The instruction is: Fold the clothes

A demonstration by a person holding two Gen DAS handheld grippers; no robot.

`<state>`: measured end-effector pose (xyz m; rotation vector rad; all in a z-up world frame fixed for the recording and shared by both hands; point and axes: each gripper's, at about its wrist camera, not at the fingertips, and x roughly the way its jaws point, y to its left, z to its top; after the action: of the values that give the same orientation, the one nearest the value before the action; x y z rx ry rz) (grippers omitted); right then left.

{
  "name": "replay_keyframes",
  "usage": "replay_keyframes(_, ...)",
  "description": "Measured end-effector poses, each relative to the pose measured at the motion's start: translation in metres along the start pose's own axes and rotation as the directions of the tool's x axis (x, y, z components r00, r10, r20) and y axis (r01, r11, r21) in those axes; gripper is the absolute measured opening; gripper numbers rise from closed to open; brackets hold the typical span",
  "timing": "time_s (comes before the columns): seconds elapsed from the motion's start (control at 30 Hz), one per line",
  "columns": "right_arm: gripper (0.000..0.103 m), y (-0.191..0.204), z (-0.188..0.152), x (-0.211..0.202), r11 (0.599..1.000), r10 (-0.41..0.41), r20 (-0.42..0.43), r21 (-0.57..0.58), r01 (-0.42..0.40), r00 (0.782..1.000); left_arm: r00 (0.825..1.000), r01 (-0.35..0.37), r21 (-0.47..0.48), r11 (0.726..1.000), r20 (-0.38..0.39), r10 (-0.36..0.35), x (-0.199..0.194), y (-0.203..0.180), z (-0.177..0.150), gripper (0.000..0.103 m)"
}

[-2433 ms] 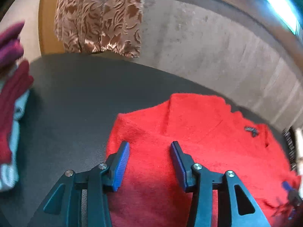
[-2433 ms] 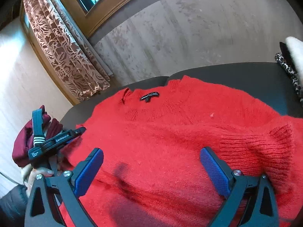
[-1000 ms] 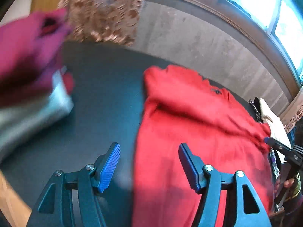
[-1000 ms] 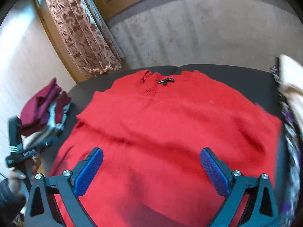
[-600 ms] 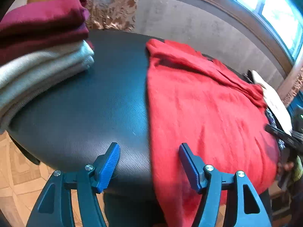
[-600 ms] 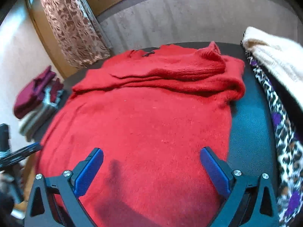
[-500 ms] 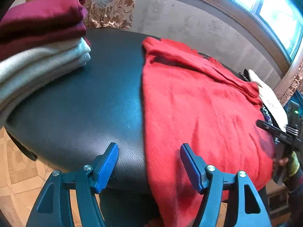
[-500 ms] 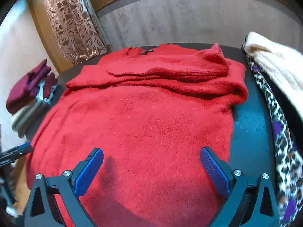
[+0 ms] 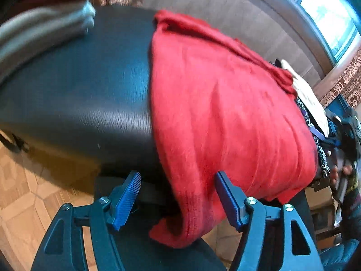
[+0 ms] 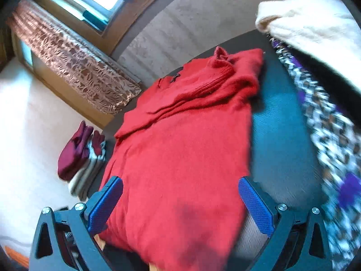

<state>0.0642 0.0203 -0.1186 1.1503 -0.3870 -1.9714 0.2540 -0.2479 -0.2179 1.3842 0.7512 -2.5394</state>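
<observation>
A fuzzy red sweater [image 9: 221,117] [image 10: 180,158] lies on the black table [image 9: 85,85] with both sleeves folded across its chest; its hem hangs over the near edge. My left gripper [image 9: 178,196] is open at the hem's left corner, and that corner droops between its blue pads without being pressed. My right gripper [image 10: 180,205] is open over the hem's right part, with the cloth below and between its fingers, untouched. In the left wrist view the right gripper and the hand holding it [image 9: 340,158] show dimly at the far right.
A stack of folded maroon and pale grey clothes [image 10: 83,158] [image 9: 40,22] sits at the table's left end. A cream knit [image 10: 315,33] and a leopard-print garment [image 10: 327,135] are piled at the right end. Wood floor [image 9: 29,192] lies below the table's edge.
Both grippers have come back from the sleeves to the sweater's hem at the near table edge. The left one sank to the hanging corner; the right one rolled.
</observation>
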Motion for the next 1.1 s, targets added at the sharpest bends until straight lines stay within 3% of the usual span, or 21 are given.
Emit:
replay_keyframes(0.17, 0.103, -0.012, -0.028, -0.038, 0.999, -0.043, -0.037, 0.029, 0.044, 0.998, 1.0, 0.02, -0.027, 0.999, -0.024, -0.02, 0.011, 0.002, 0.003, 0.072)
replay_keyframes(0.33, 0.103, -0.015, -0.053, -0.042, 0.998, 0.061, -0.093, 0.038, -0.058, 0.994, 0.998, 0.05, -0.039, 0.998, -0.034, -0.051, 0.012, 0.004, 0.003, 0.07)
replay_keyframes(0.4, 0.103, -0.011, -0.056, -0.033, 0.987, 0.156, -0.114, 0.062, -0.15, 0.981, 0.995, 0.081, -0.07, 0.994, -0.059, -0.085, 0.015, 0.006, 0.004, 0.066)
replay_keyframes(0.47, 0.103, -0.004, -0.059, -0.022, 0.982, 0.19, -0.146, 0.045, -0.185, 0.971, 0.991, 0.098, -0.088, 0.991, -0.081, -0.105, 0.019, 0.006, 0.004, 0.066)
replay_keyframes(0.63, 0.103, -0.008, -0.062, -0.019, 0.966, 0.249, -0.059, 0.08, -0.244, 0.967, 0.98, 0.139, -0.119, 0.983, -0.125, -0.154, 0.027, 0.007, 0.002, 0.062)
replay_keyframes(0.73, 0.103, 0.003, -0.074, -0.021, 0.976, 0.216, -0.053, -0.024, -0.217, 0.975, 0.975, 0.161, -0.097, 0.982, -0.142, -0.174, 0.028, 0.002, 0.0, 0.047)
replay_keyframes(0.83, 0.103, 0.016, -0.084, -0.022, 0.979, 0.16, -0.1, -0.111, -0.171, 0.982, 0.976, 0.148, -0.029, 0.989, -0.159, -0.151, 0.027, -0.009, -0.002, 0.03)
replay_keyframes(0.9, 0.102, 0.013, -0.084, -0.025, 0.984, 0.151, -0.123, -0.076, -0.161, 0.981, 0.977, 0.139, 0.008, 0.99, -0.165, -0.136, 0.027, -0.015, -0.003, 0.027)
replay_keyframes(0.97, 0.098, 0.012, -0.087, -0.026, 0.987, 0.14, -0.147, -0.058, -0.15, 0.979, 0.98, 0.13, 0.036, 0.991, -0.154, -0.123, 0.028, -0.018, -0.002, 0.027)
replay_keyframes(1.1, 0.072, 0.005, -0.093, -0.023, 0.994, 0.092, -0.178, -0.039, -0.1, 0.98, 0.982, 0.124, 0.036, 0.992, -0.152, -0.117, 0.031, -0.021, 0.002, 0.033)
